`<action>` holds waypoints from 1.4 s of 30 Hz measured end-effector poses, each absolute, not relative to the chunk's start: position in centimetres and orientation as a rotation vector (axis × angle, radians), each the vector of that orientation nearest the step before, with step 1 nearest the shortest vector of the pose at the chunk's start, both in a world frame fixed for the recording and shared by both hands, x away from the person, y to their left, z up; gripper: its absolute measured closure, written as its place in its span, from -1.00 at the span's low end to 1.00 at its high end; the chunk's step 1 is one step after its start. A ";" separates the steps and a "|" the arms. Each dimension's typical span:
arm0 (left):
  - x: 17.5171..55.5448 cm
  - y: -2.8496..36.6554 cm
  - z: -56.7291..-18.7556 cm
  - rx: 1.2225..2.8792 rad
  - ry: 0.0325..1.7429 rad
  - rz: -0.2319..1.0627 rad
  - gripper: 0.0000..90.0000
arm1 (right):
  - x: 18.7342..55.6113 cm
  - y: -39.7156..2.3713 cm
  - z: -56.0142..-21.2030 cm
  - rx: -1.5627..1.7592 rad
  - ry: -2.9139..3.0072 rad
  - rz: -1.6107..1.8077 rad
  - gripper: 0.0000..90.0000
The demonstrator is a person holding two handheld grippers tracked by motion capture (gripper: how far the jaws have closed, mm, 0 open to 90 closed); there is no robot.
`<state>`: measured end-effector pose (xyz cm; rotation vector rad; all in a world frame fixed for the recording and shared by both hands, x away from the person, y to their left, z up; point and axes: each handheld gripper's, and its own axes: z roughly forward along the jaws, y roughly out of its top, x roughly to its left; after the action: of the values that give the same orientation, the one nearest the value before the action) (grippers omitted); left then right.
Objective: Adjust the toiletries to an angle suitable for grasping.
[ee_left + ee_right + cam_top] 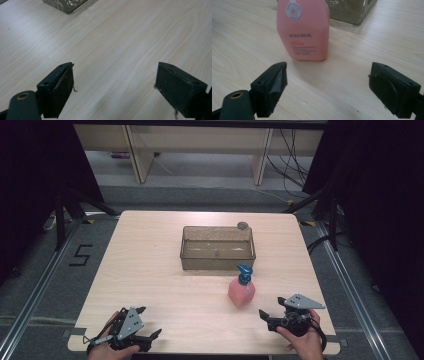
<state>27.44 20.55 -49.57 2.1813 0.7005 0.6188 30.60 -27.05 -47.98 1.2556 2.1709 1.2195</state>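
A pink pump bottle [241,291] with a blue pump head stands upright on the wooden table [165,285], just in front of a clear brownish bin [218,248]. My right gripper [272,306] is open near the front right edge and points at the bottle from a short distance. In the right gripper view the pink bottle [305,30] stands beyond the right gripper [328,72], not between the jaws, with the bin [348,10] behind it. At the front left, my left gripper [150,321] is open over bare wood. The left gripper [115,75] holds nothing.
A small round grey object [242,225] lies at the bin's far right corner. The bin's corner [65,4] shows at the top of the left gripper view. Dark stands and cables flank the table; a floor mark "5" [80,255] lies to the left.
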 end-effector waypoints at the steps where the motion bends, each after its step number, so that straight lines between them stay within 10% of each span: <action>1: 27.4 20.5 -49.6 2.175 0.705 0.630 -0.67 | 30.6 -27.0 -48.0 1.256 2.171 1.222 -0.65; 42: 27.6 20.5 -49.8 2.154 0.713 0.617 -0.67 | 31.5 -24.7 -46.4 1.120 2.079 1.383 -0.65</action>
<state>27.55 20.51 -49.77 2.1541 0.7126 0.6167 31.49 -24.70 -46.36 1.1201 2.0787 1.3829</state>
